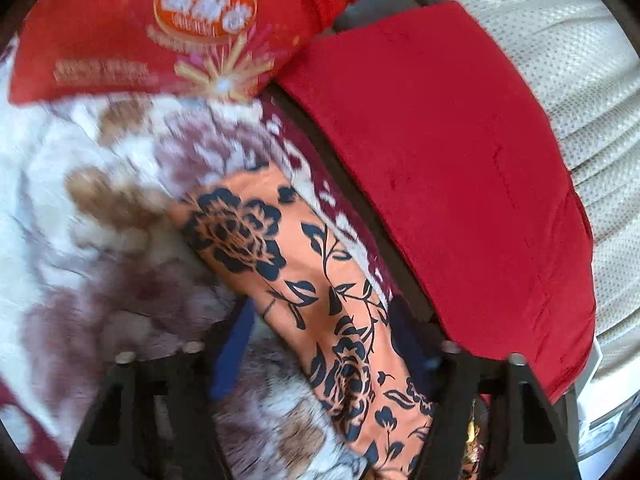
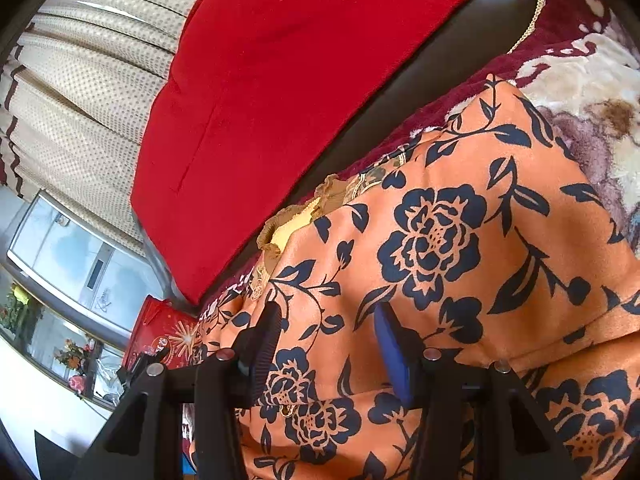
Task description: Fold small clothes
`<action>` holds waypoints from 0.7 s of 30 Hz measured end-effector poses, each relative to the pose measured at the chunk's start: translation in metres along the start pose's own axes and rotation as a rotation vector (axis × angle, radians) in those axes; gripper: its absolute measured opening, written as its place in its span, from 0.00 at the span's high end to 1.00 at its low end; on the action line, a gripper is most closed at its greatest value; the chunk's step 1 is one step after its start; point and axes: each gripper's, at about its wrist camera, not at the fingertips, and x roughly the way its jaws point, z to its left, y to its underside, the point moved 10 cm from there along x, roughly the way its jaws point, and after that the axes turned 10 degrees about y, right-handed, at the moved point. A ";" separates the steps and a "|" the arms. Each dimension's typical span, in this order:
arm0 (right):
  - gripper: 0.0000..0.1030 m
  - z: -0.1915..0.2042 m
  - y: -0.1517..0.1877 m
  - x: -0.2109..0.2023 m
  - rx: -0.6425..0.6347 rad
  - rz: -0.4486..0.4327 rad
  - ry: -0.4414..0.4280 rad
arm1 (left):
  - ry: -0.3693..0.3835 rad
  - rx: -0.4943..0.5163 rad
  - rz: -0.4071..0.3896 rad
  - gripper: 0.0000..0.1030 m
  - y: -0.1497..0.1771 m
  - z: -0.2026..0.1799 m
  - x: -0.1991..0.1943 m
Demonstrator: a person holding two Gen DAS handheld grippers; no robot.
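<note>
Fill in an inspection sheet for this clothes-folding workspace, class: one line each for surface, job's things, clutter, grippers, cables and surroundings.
Surface: plush flowered blanket, white, brown and maroon.
Job's things: orange garment with dark blue flowers, lying on the blanket, partly folded; a frilled yellow-brown cloth shows at its edge.
Clutter: red cushion beside the garment; red printed bag at the blanket's far end.
Grippers: left gripper open over the garment strip; right gripper jaws apart, garment between them, grip unclear.
Cables: nothing seen.
Surroundings: dotted cream curtain; glass cabinet below it.

Two close wrist views angled down, sharing orange floral garment (image 1: 320,280) and red cushion (image 2: 280,100)
</note>
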 end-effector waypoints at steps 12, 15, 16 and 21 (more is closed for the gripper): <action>0.50 -0.024 -0.013 -0.024 -0.009 -0.047 0.029 | -0.112 0.216 -0.029 0.94 0.013 -0.053 0.026; 0.50 -0.029 -0.020 -0.036 0.009 -0.069 0.015 | -0.053 0.390 -0.025 0.95 0.037 -0.117 0.020; 0.50 -0.031 -0.022 -0.039 0.015 -0.074 0.014 | -0.021 0.448 -0.018 0.95 0.050 -0.141 0.018; 0.50 -0.041 -0.028 -0.055 0.043 -0.098 0.005 | 0.147 0.711 0.113 0.95 0.154 -0.242 0.026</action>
